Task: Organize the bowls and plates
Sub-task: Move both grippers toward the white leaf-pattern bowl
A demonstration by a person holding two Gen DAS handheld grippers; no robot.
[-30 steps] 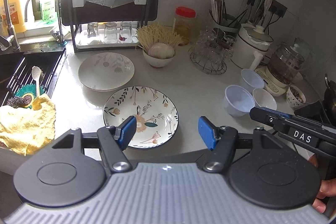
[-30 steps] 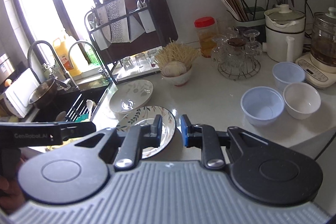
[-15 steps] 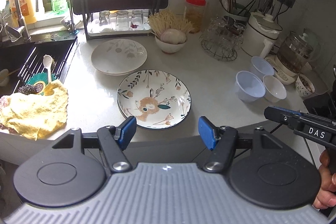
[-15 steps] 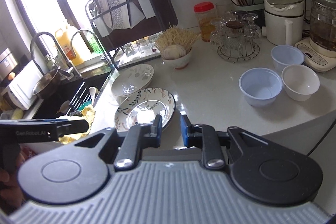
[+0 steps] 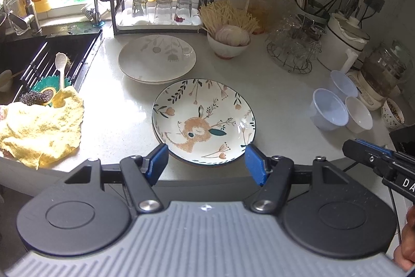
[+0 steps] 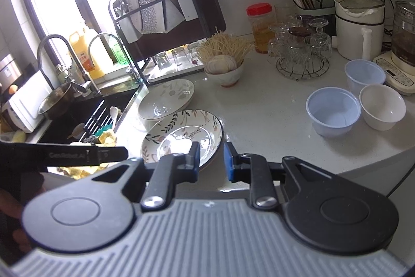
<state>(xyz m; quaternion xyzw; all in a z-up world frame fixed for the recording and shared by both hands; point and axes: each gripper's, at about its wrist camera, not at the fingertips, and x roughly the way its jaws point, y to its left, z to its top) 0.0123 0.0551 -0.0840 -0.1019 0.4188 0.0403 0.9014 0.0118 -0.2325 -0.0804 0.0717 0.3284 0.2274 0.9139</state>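
Your left gripper (image 5: 206,160) hides the deer plate's (image 5: 203,118) near rim; beside that plate, the right gripper (image 5: 363,151) is cut off by the frame edge.

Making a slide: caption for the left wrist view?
Open left gripper above the deer plate, pale plate behind, three bowls at right.
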